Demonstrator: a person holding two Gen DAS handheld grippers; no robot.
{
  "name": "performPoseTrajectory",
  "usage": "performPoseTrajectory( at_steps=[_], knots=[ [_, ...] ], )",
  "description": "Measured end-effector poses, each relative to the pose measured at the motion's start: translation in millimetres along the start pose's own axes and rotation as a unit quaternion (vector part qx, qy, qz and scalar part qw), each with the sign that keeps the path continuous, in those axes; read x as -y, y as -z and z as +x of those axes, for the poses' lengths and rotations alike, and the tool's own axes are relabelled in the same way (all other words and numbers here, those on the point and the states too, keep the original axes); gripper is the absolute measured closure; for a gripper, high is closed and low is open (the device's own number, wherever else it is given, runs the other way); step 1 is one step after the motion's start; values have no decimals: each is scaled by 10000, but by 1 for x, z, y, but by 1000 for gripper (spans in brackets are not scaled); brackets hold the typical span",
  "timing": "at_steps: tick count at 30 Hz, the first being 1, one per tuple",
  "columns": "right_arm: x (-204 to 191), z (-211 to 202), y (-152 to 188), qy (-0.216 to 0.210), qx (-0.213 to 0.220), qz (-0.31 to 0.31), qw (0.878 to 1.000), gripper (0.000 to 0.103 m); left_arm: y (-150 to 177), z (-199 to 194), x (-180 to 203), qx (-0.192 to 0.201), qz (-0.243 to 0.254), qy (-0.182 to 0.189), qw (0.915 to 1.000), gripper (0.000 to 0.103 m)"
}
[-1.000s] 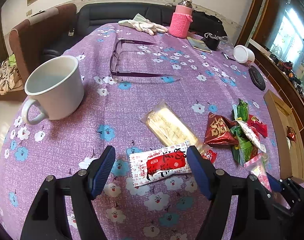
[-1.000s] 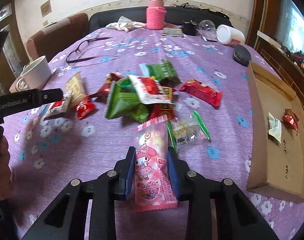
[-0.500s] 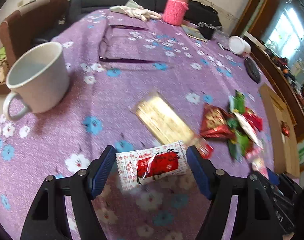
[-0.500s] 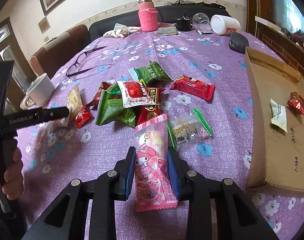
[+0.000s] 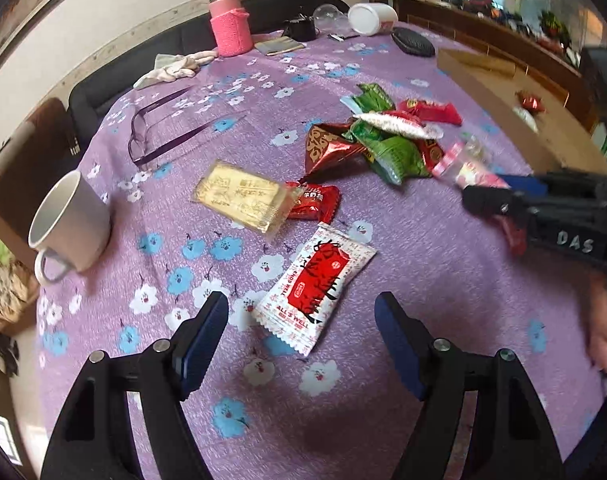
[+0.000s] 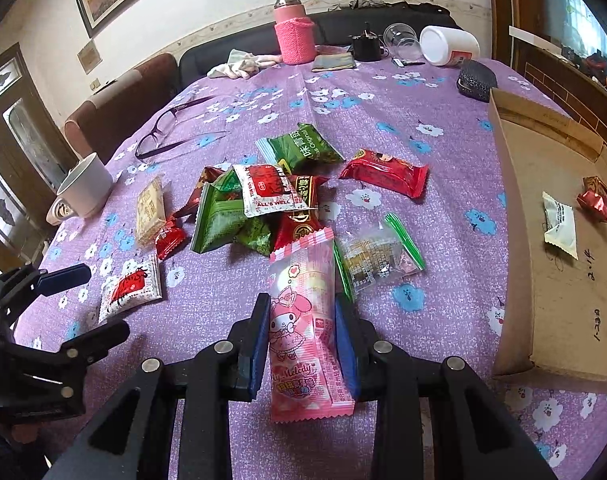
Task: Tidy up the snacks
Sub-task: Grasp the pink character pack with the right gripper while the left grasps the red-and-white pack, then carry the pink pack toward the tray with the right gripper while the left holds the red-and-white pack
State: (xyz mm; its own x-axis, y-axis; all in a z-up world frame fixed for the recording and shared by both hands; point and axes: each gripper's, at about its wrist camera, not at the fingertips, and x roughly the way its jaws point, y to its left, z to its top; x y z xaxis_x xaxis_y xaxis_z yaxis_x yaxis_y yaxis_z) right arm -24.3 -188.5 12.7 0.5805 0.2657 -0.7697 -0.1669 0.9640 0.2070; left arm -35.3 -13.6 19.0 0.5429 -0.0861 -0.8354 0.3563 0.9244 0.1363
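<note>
The pink Melody snack packet [image 6: 307,320] stands clamped between the pads of the right tongs [image 6: 303,344], narrow about its middle, its lower end hanging below the pads and its top reaching toward the snack pile [image 6: 263,204]. The left tongs [image 5: 301,332] stand wide and hold nothing — a white-and-red packet [image 5: 315,288] lies flat on the counter [image 5: 423,240] between and just beyond their blue pads, touching neither as far as the left wrist view shows.

Beyond that packet lie a gold cracker packet [image 5: 239,194] and a small red sweet [image 5: 315,202], the gold wrapper overlapping the sweet's edge. To the right the pile holds green, red and white wrappers heaped together, with a clear zip bag [image 6: 377,260] just beside the pink packet and a red packet [image 6: 385,172] lying apart on the far right. At the right edge of the counter a cardboard tray [image 6: 515,240] holds a cream packet [image 6: 559,226] and a crumpled red foil sweet [image 6: 597,200], apart from each other.

On the left stands a white mug [image 5: 73,220], with purple glasses [image 5: 163,132] farther off. At the far edge — a pink-sleeved flask [image 6: 293,32], a pale cloth [image 6: 239,66], a tipped white tub [image 6: 449,46] and a dark case [image 6: 477,80].
</note>
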Motion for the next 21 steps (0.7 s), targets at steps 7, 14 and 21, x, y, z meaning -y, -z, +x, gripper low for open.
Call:
performPoseTrajectory(
  at_steps=[7, 14, 21],
  knots=[
    [0, 0, 0, -2, 0, 0, 10000, 70, -15, 18, -2, -13, 17, 60, 10000, 31],
    [0, 0, -1, -1, 0, -1, 10000, 70, -9, 11, 11, 18, -163, 25, 9999, 73],
    [6, -3, 0, -96, 54, 144, 9998, 71, -14, 2, 11, 212, -849, 127, 9961, 74]
  ],
)
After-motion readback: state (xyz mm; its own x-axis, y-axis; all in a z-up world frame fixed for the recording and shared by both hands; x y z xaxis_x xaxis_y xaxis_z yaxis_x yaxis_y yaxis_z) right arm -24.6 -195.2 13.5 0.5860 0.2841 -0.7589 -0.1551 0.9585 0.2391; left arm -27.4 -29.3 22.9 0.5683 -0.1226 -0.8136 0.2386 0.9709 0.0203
